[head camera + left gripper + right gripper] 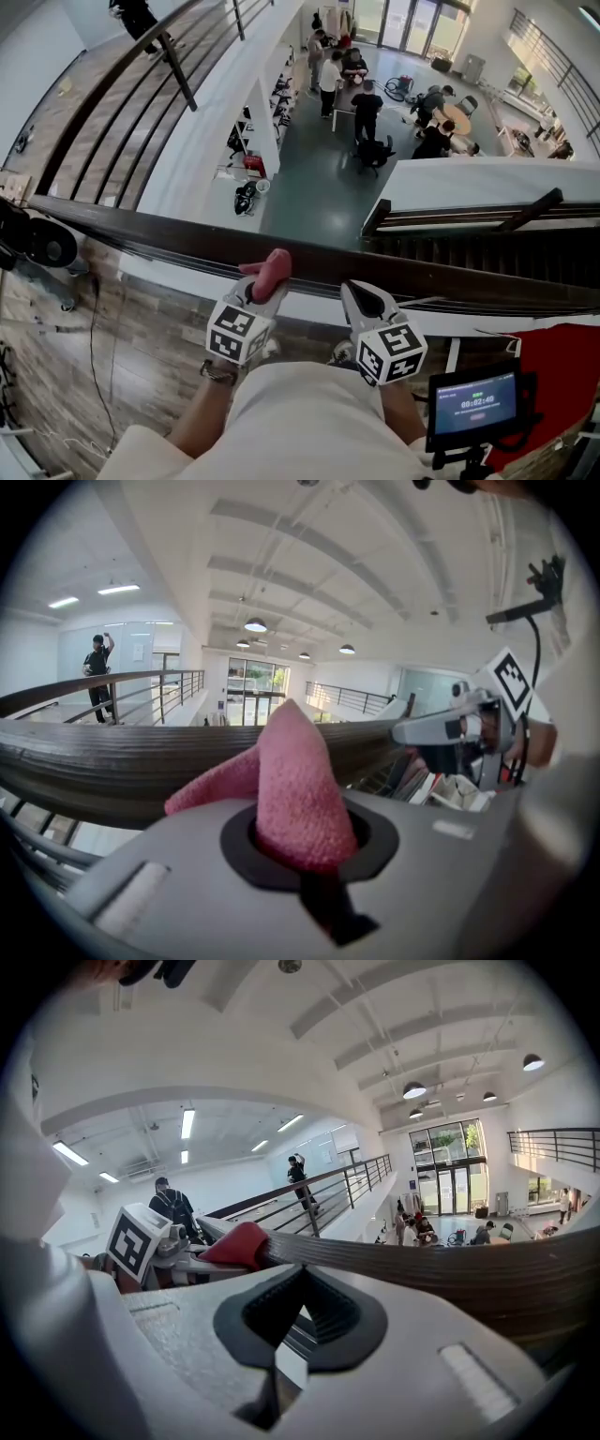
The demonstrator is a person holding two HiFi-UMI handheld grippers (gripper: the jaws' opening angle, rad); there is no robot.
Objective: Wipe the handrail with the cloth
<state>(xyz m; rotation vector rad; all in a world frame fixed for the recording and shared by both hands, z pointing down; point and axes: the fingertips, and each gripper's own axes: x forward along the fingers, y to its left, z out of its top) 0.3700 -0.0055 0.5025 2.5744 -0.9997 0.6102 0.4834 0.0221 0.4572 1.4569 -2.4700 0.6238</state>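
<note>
Cloth, pink, is pinched in our left gripper, its tip lying against the near edge of the dark wooden handrail. Our right gripper sits just beside the left at the rail, jaws closed tip to tip, nothing between them.

One cloth, one handrail, two grippers, one screen

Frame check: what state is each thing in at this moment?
left gripper: shut on the cloth
cloth: pinched, its free end against the handrail
handrail: cloth on it at the left gripper
right gripper: shut, empty
screen: lit
</note>
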